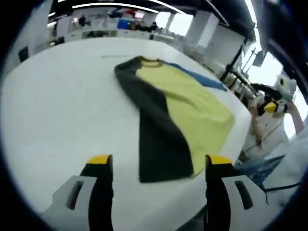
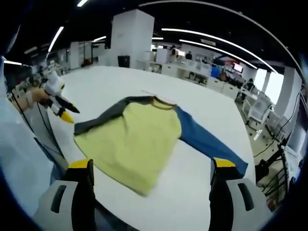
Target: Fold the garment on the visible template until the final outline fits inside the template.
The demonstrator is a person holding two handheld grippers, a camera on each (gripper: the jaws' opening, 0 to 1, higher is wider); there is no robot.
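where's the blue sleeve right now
In the right gripper view the blue sleeve lies flat on the white table, stretched right from the yellow shirt toward the right gripper's right finger.

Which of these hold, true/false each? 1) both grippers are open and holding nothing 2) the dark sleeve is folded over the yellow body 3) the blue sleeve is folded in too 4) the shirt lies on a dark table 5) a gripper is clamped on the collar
1) True. The left gripper and right gripper have their jaws apart with nothing between them.
2) True. The dark sleeve lies across the yellow body of the shirt.
3) False. The blue sleeve extends straight out from the shirt, unfolded.
4) False. The table is white.
5) False. The collar is free; both grippers are off the shirt.
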